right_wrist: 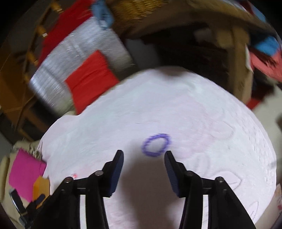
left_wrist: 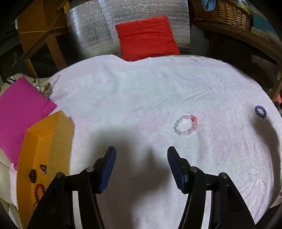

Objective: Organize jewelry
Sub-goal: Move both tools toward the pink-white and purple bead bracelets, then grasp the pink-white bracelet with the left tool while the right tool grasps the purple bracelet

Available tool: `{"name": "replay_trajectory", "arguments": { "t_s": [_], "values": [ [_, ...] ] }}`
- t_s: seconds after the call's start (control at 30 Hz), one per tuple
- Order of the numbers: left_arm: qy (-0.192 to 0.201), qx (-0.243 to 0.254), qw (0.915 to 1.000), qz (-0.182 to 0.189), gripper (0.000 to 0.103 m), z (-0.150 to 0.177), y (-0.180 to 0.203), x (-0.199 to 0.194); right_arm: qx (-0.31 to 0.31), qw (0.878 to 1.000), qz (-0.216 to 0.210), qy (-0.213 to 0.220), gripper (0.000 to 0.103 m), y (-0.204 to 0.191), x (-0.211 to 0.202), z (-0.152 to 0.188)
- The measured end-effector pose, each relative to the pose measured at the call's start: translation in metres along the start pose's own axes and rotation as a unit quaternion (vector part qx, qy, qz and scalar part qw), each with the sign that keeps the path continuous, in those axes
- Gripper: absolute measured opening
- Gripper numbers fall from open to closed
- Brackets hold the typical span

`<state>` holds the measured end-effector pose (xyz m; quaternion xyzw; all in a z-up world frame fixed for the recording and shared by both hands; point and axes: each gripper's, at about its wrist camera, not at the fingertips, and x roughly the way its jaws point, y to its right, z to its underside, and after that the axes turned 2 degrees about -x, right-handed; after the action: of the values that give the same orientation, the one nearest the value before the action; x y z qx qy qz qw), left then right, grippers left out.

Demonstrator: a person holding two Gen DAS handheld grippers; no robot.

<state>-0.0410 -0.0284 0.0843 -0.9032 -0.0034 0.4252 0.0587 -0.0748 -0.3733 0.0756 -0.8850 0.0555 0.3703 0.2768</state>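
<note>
A clear and pink bead bracelet lies on the white towel, ahead and right of my open, empty left gripper. A purple bead bracelet lies near the towel's right edge. In the right wrist view it lies just beyond the fingertips of my open, empty right gripper. An orange cardboard box at the left holds a red bead bracelet and small dark pieces.
A magenta cushion lies left of the box. A red cushion leans on silver foil padding behind the towel. A wicker basket sits on a wooden shelf at the back right.
</note>
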Motion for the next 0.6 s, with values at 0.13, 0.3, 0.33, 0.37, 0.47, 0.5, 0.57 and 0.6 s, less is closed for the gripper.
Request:
{"name": "replay_trajectory", "arguments": {
  "t_s": [0.13, 0.3, 0.33, 0.37, 0.47, 0.5, 0.57, 0.6],
  "values": [
    [-0.018, -0.005, 0.9997, 0.014, 0.061, -0.001, 0.008, 0.012, 0.03, 0.999, -0.007, -0.015, 0.038, 0.018, 0.025, -0.005],
    [-0.029, 0.0, 0.9992, 0.027, 0.061, 0.002, 0.015, 0.022, 0.027, 0.999, 0.006, -0.018, 0.036, 0.018, 0.051, -0.018],
    [-0.032, 0.0, 0.999, 0.032, 0.061, 0.002, 0.017, 0.024, 0.02, 0.999, 0.02, -0.018, 0.035, 0.016, 0.058, -0.022],
    [-0.035, 0.0, 0.9987, 0.036, 0.061, 0.002, 0.017, 0.026, 0.015, 0.999, 0.029, -0.019, 0.035, 0.018, 0.063, -0.021],
    [-0.036, 0.004, 0.9986, 0.039, 0.061, 0.001, 0.018, 0.029, -0.01, 0.997, 0.065, -0.038, 0.031, 0.011, 0.084, -0.025],
    [-0.035, 0.008, 0.9987, 0.037, 0.061, 0.001, 0.019, 0.03, -0.018, 0.996, 0.076, -0.046, 0.028, 0.01, 0.089, -0.022],
    [-0.035, 0.011, 0.9987, 0.035, 0.061, 0.0, 0.018, 0.033, -0.051, 0.992, 0.103, -0.045, 0.023, 0.003, 0.096, -0.019],
    [-0.035, 0.011, 0.9987, 0.036, 0.061, -0.003, 0.017, 0.035, -0.066, 0.991, 0.111, -0.043, 0.019, -0.001, 0.095, -0.016]
  ]
}}
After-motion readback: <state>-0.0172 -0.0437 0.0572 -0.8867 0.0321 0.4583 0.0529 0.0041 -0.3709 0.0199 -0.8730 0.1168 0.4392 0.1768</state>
